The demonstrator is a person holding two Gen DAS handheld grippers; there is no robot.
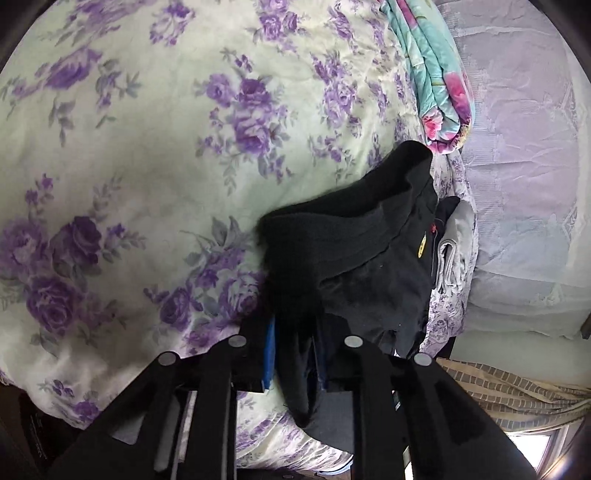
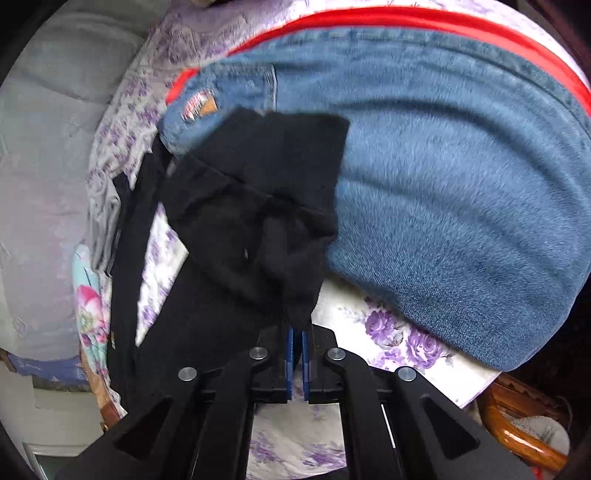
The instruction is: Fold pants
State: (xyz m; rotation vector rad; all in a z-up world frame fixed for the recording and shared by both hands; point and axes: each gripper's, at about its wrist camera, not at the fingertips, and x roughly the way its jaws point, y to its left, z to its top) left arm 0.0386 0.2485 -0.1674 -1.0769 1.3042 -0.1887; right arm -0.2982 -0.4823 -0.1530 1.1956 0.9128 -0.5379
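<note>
Left wrist view looks down on a bed with a pale bedspread point(image 1: 122, 155) covered in purple roses. The left gripper point(image 1: 295, 354) is at the bottom of the picture, and a fold of the black pants point(image 1: 343, 251) hangs between its two blue pads. The jaws stand only a little way apart, with the black cloth pinched between them. The rest of the pants spreads up and to the right, toward the edge of the bed. A small round yellow badge point(image 1: 420, 247) sits on the pants, with a bit of red just above it. It is too small to read. Some folded grey cloth point(image 1: 448, 254) lies just beside the pants on the right. A folded quilt point(image 1: 439, 81) in teal with pink flowers rests at the top of the bed. A lilac curtain point(image 1: 517, 147) hangs on the right.

Right wrist view shows the right gripper point(image 2: 297, 354) with its jaws nearly closed on another corner of the black pants point(image 2: 255, 206). The cloth rises from the blue pads in a bunched heap. Behind it lies a big pair of blue jeans point(image 2: 461, 184) on the rose bedspread, partly under the black cloth. The jeans have a tan and red patch point(image 2: 199, 105) near the waist. Its writing is too blurry to read. A red band point(image 2: 406, 18) curves along the far edge of the jeans. A wooden piece of furniture point(image 2: 524, 424) shows at the bottom right.
</note>
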